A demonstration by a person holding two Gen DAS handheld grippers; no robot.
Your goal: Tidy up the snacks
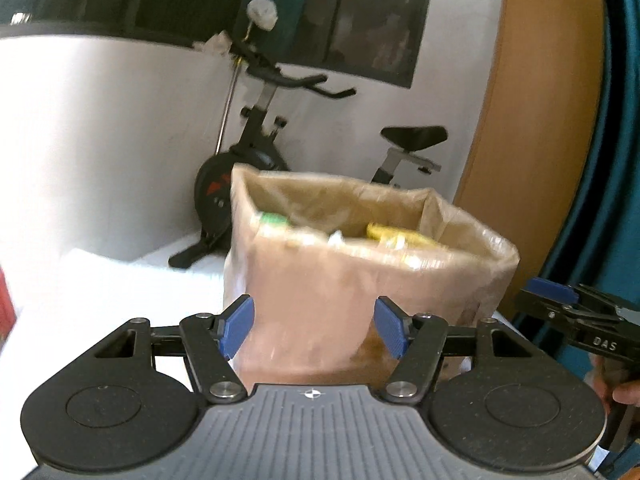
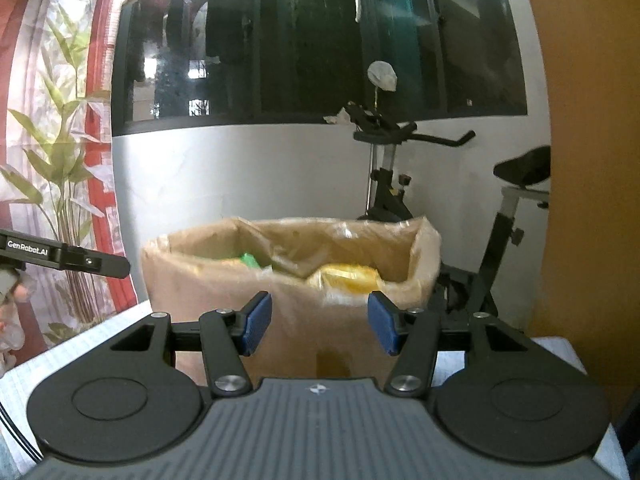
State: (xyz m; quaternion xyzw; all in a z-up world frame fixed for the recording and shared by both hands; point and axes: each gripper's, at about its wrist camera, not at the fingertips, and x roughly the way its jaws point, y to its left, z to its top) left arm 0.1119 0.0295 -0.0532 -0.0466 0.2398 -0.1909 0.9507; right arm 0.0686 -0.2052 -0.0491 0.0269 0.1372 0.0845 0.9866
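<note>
You are holding both tools level in front of the brown paper bag, which is standing upright on the white desk with its mouth open, and that placement makes sense: an open, upright bag lets snacks drop in from above without anyone propping the sides. Your left hand-held gripper is facing the bag's front wall with its blue pads spread wide and nothing between them; the pads are framing the bag rather than pinching it, though whether they are touching the paper is hard to tell through the blur. Your right hand-held gripper is likewise spread and carrying nothing, pointing at the same bag from a little farther round. Inside, a yellow packet is lying toward one side and a green packet is showing toward the other, both tucked below the plastic liner that is folded over the rim, so some snacks appear to be sitting in place already. No loose snack is visible on the desk in either view, which suggests you are either finishing or looking for the next item. An exercise bike is standing behind the bag against the wall, well apart from your work. Since the bag is light and tall, a sideways nudge could tip it.
</note>
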